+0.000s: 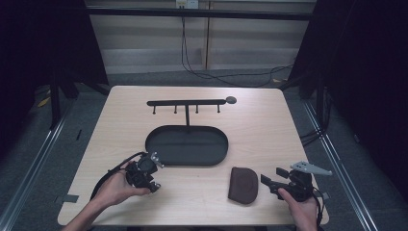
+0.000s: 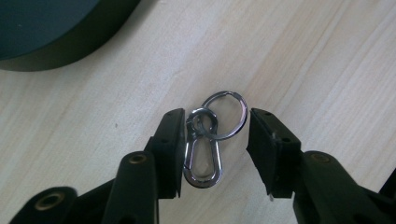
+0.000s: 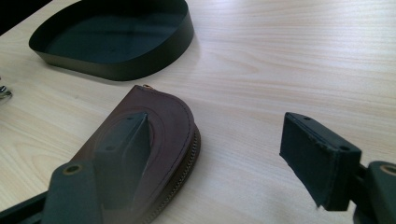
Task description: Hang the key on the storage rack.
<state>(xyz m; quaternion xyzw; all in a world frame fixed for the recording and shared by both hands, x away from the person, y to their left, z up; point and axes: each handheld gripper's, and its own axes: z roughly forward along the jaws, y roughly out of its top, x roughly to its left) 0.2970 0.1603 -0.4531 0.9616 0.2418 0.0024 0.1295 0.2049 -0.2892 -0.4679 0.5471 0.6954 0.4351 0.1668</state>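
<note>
While the left gripper points down near the table's front left corner, its jaws stand apart around a metal key clip joined to a split ring, both lying flat on the wood. In the left gripper view one pad sits right against the clip's side, whereas the other pad stands clear of the ring, so nothing is clamped. The clip lies just in front of the oval black tray, toward that tray's left end.

Near the front right corner, the right gripper is held level with its jaws spread wide and nothing between them. Its jaw tips point at a brown leather pouch that lies flat close to the front edge, right of the middle. In the right gripper view one jaw overlaps the pouch; whether it touches the leather I cannot tell.

Behind the tray, toward the back edge, stands a black rack with small hooks hanging from its bar.
</note>
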